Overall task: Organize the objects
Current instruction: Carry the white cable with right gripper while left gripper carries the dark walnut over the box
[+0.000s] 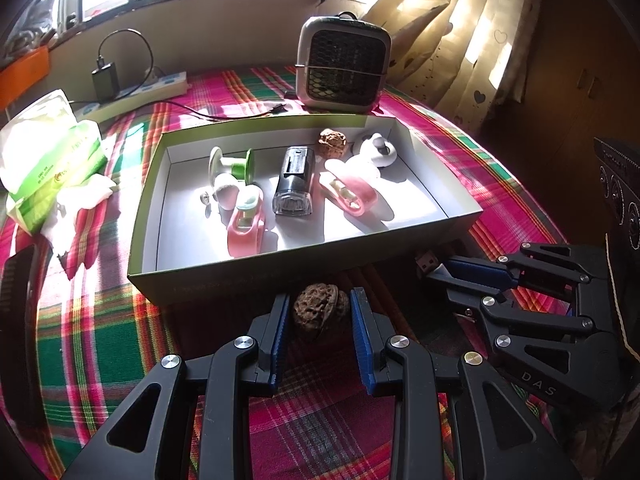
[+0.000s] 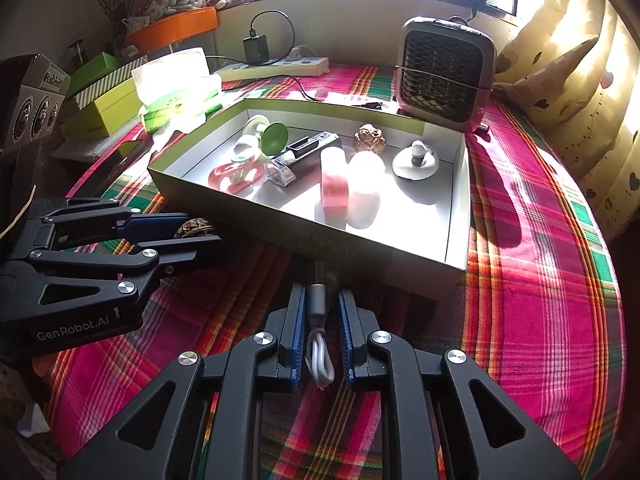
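My left claw (image 1: 320,312) held a walnut (image 1: 318,312) at six o'clock of the box (image 1: 280,264), on the cloth (image 1: 100,320). My right claw (image 2: 320,308), nearly shut, pinched a cable (image 2: 318,320) just before the box's near wall.

A walnut (image 1: 320,310) lies before the box (image 1: 248,276), another walnut (image 1: 332,143) inside it, a fan (image 1: 343,66) behind.

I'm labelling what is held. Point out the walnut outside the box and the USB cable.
walnut (image 1: 316,312), left wrist view, middle of its wrinkled shell.
USB cable (image 2: 319,356), right wrist view, white looped cord between the fingers.
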